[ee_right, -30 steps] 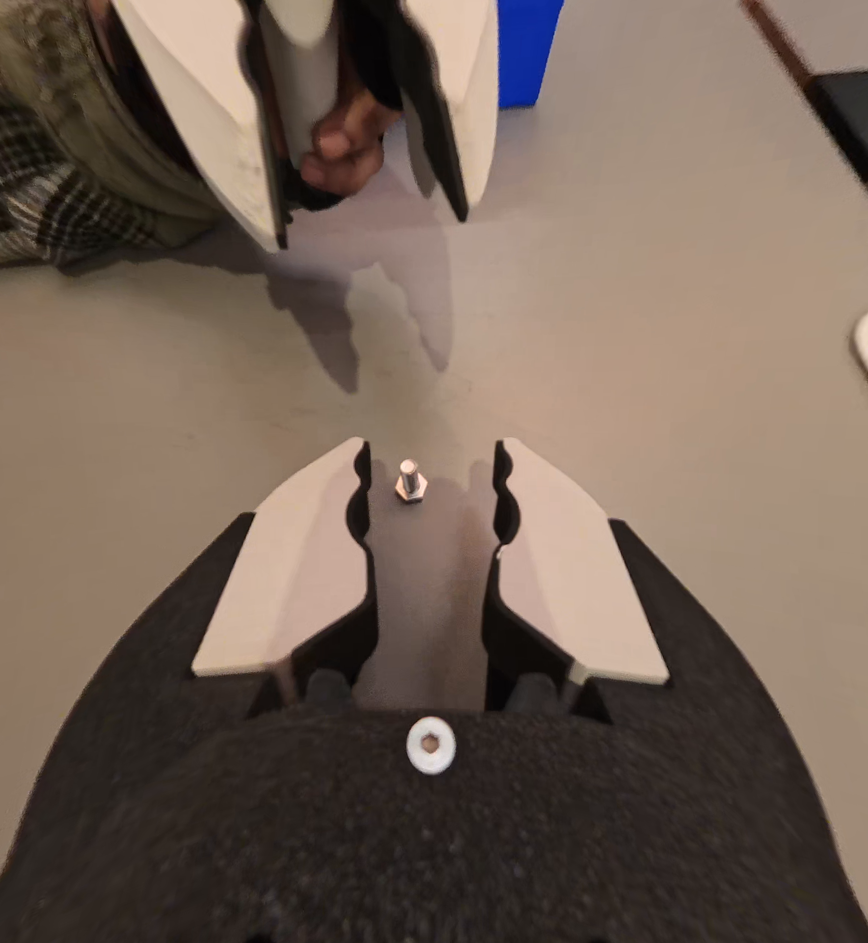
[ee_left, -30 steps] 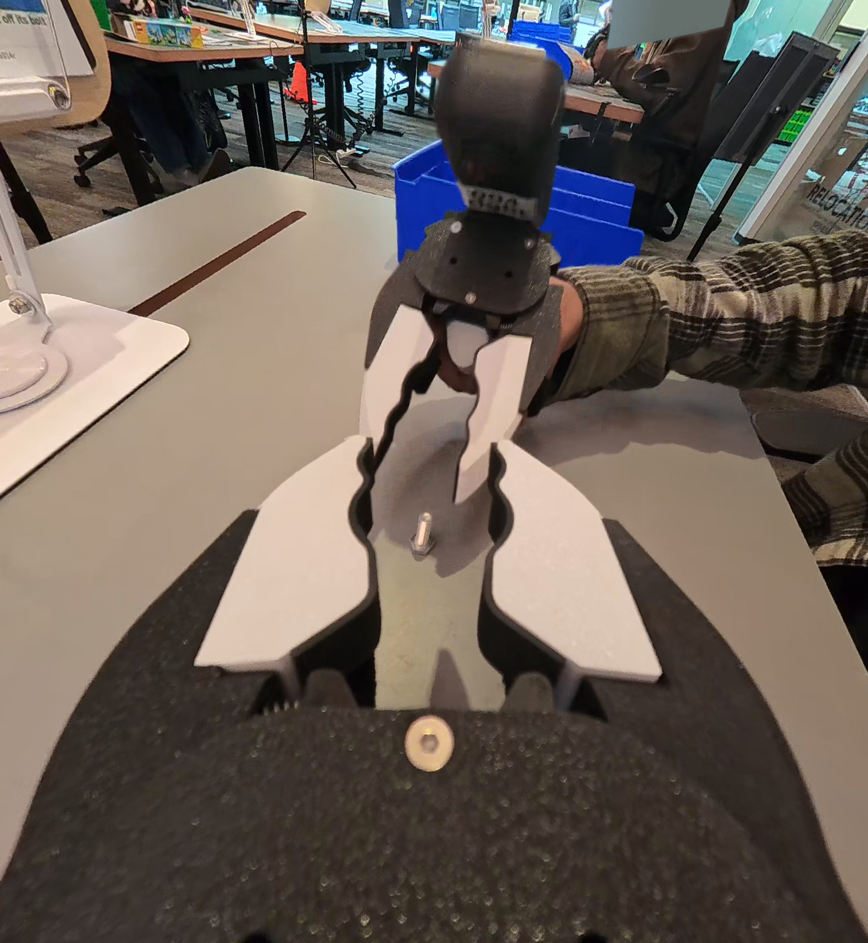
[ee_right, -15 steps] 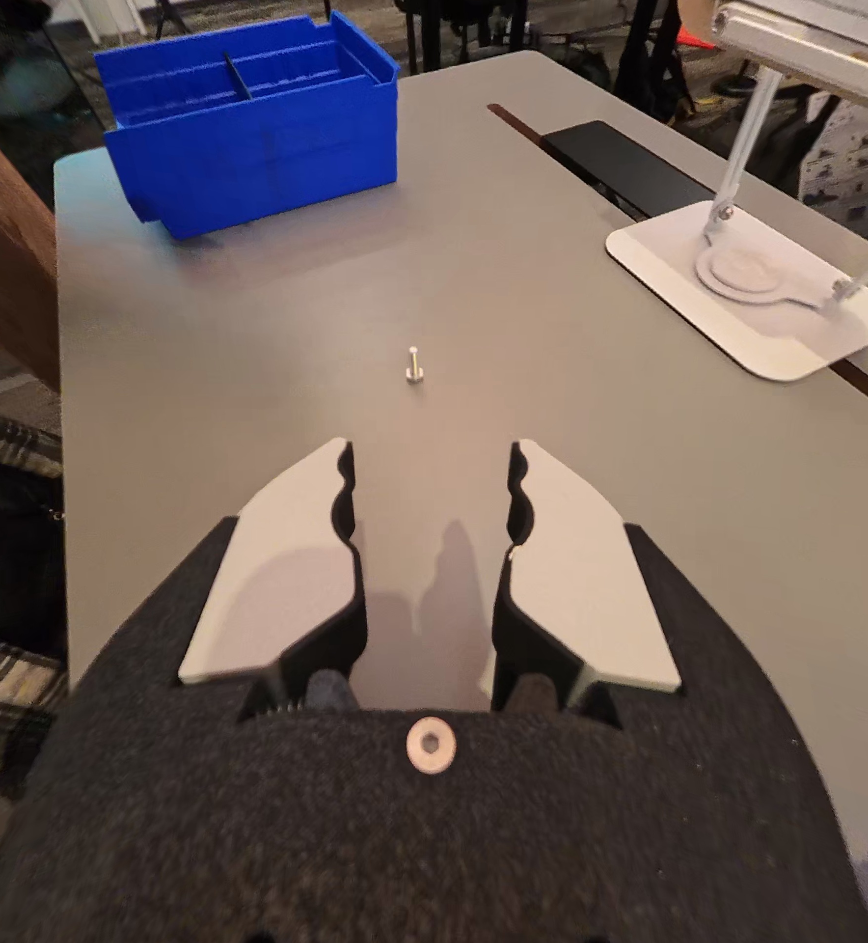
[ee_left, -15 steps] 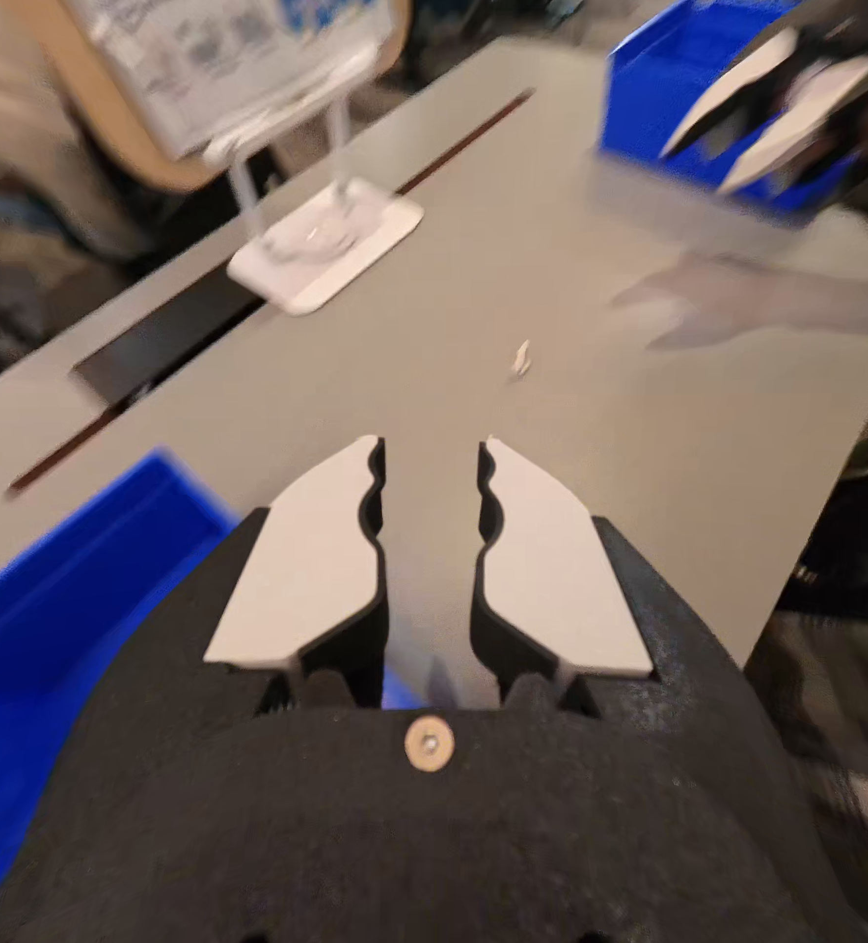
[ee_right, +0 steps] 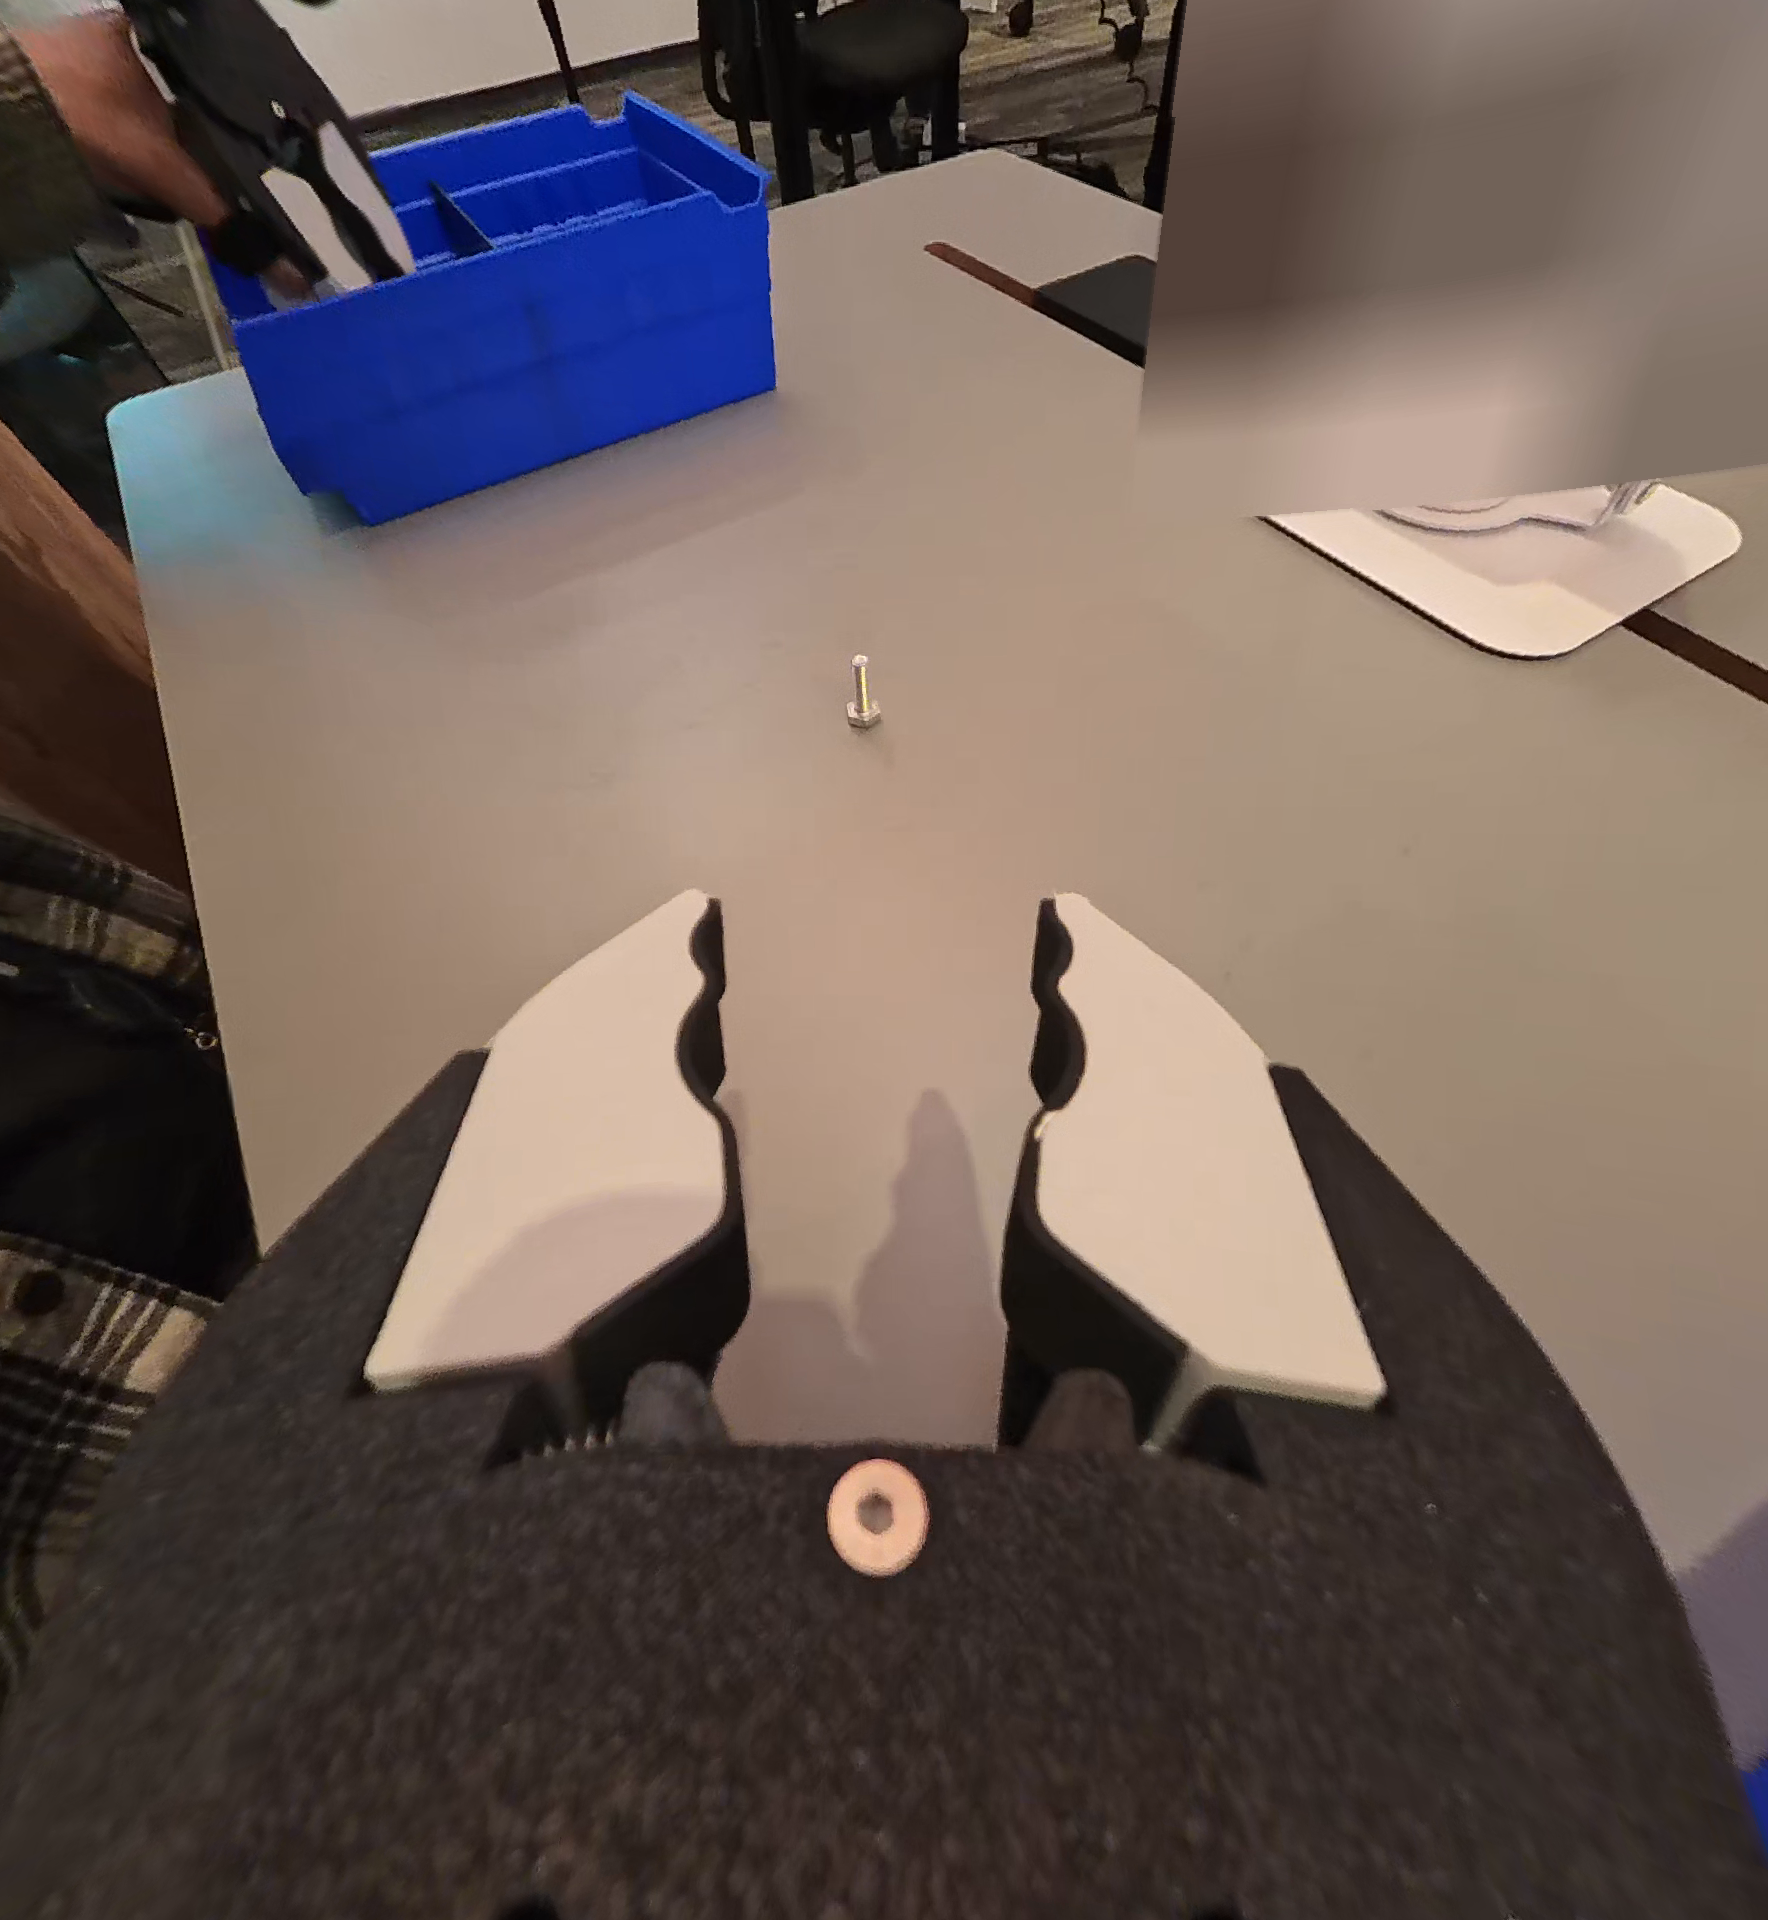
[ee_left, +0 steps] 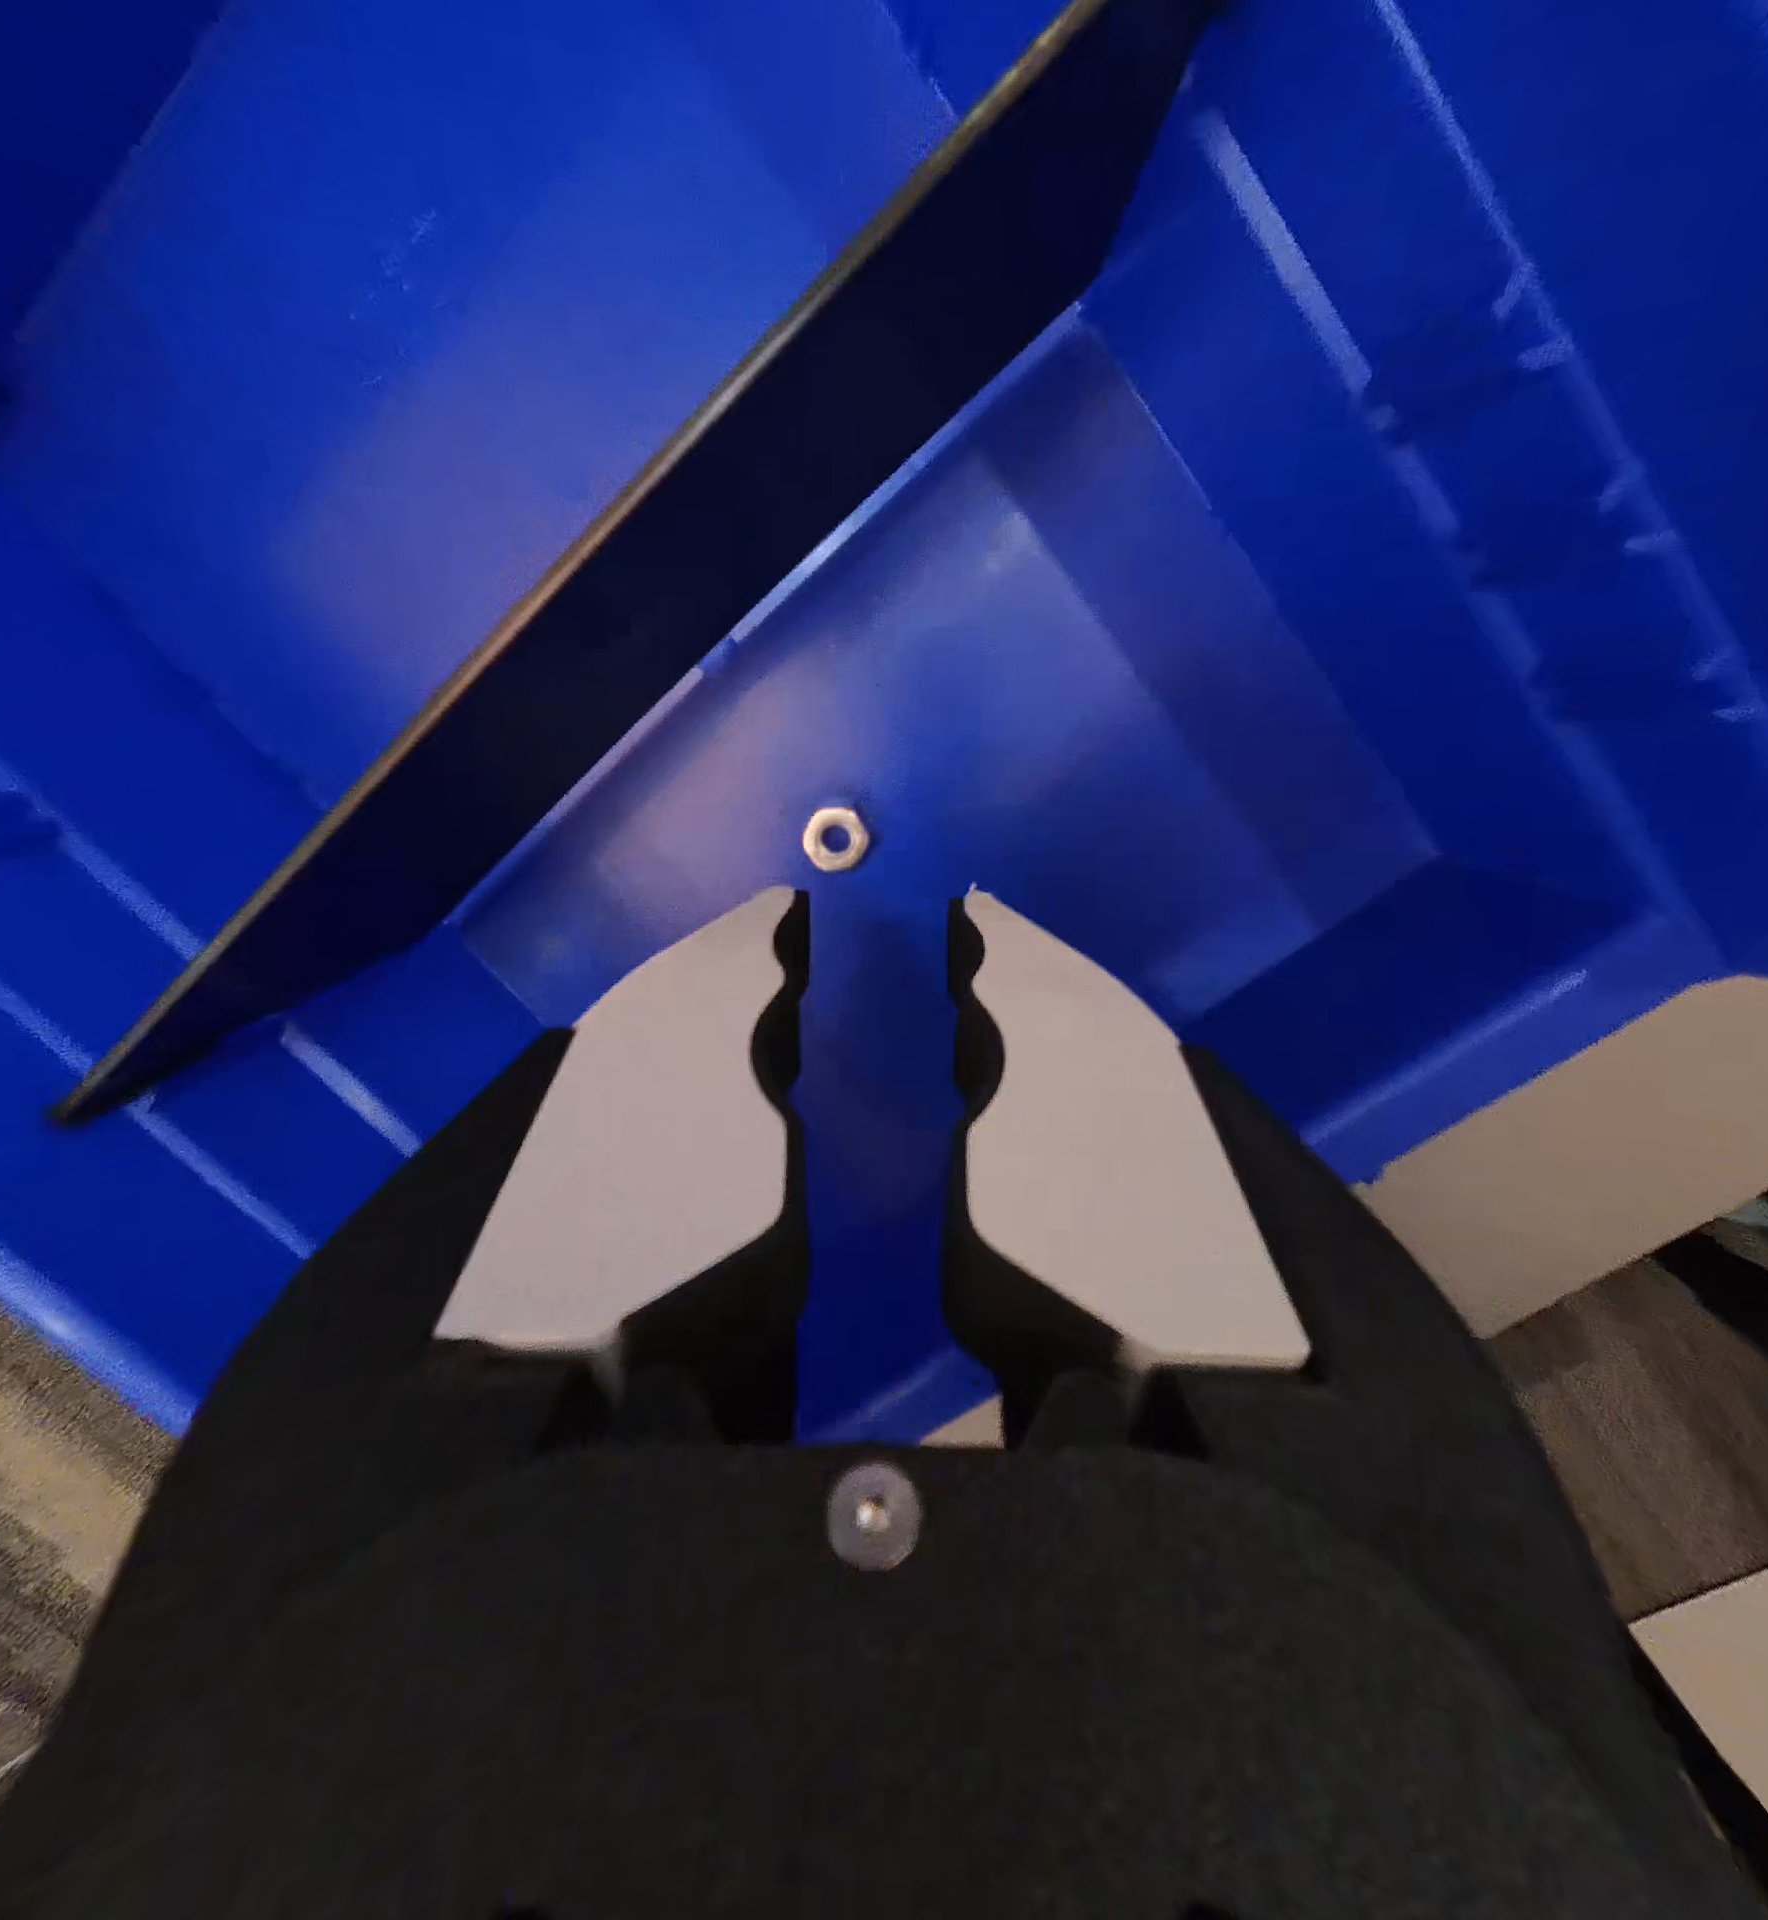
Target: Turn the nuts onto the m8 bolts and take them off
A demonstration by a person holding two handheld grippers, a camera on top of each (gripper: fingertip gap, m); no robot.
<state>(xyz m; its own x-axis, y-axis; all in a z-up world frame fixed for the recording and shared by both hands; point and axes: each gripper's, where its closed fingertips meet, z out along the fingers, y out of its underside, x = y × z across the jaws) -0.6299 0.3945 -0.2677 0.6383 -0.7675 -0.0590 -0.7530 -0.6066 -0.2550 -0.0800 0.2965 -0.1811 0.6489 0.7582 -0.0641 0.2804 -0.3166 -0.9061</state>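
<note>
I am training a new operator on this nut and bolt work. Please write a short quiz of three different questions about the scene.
1. True or false: the small silver hex nut is clamped between the left gripper fingers.
2. Where does the nut lie? A) on the grey table B) on the floor of the blue plastic bin
3. How does the silver steel bolt stand?

Key: 1 false, it lies just beyond the open fingertips. 2 B. 3 upright on its head, thread up.

Soft, even indoor light; left wrist view motion-blurred; wide-angle bending at edges; faint shadows on the table.
</note>
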